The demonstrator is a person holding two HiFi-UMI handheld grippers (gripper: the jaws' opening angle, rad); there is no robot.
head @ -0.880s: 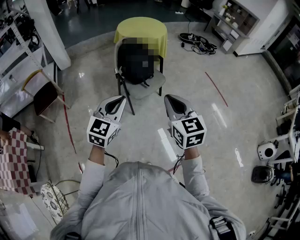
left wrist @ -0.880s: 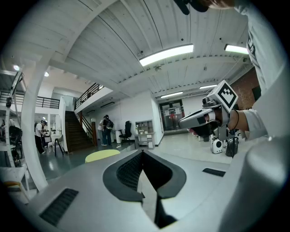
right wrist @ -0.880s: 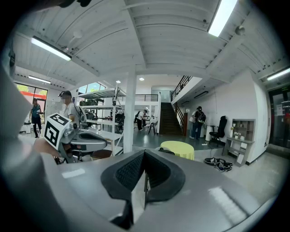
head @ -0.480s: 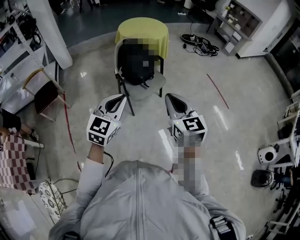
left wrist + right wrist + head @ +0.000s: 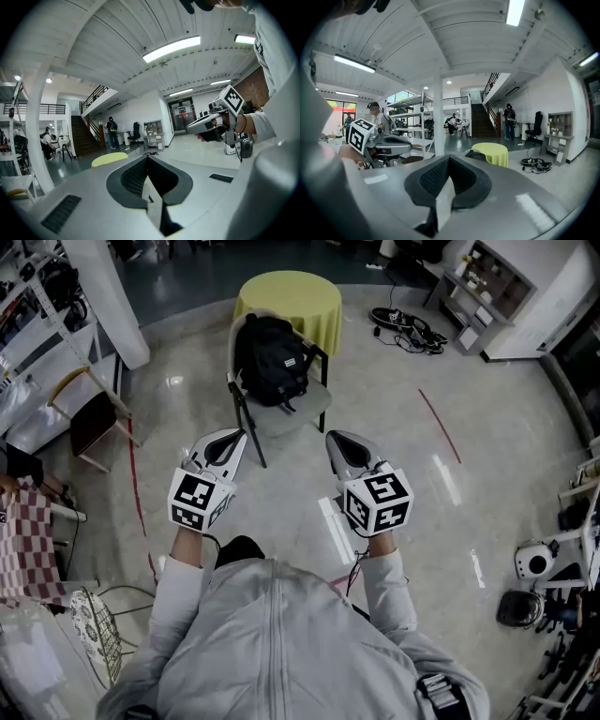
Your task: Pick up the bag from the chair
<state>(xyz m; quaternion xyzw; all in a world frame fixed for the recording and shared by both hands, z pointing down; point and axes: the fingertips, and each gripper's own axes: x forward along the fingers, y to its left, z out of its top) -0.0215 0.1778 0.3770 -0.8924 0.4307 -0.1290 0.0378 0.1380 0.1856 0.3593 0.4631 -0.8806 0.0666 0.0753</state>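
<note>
The bag (image 5: 273, 360), a black backpack, sits upright on the chair (image 5: 298, 414), leaning on the backrest, with the yellow-covered table (image 5: 292, 294) just behind it. You are standing well short of the chair. That is why both tools are held out in front of your chest rather than over the seat: the bag looks out of reach from here.

Your left hand-held gripper (image 5: 233, 440) is clenched with nothing between its jaws. Your right hand-held gripper (image 5: 338, 442) is likewise closed and empty. Each one's own view shows the pads meeting along one line. Both point forward toward the chair, side by side and apart from each other, which suits a walk-up.

I judge the approach to be the step in hand. You will need to part the jaws before reaching in. A top handle or strap seems the likeliest hold, though I cannot make one out clearly.
</note>
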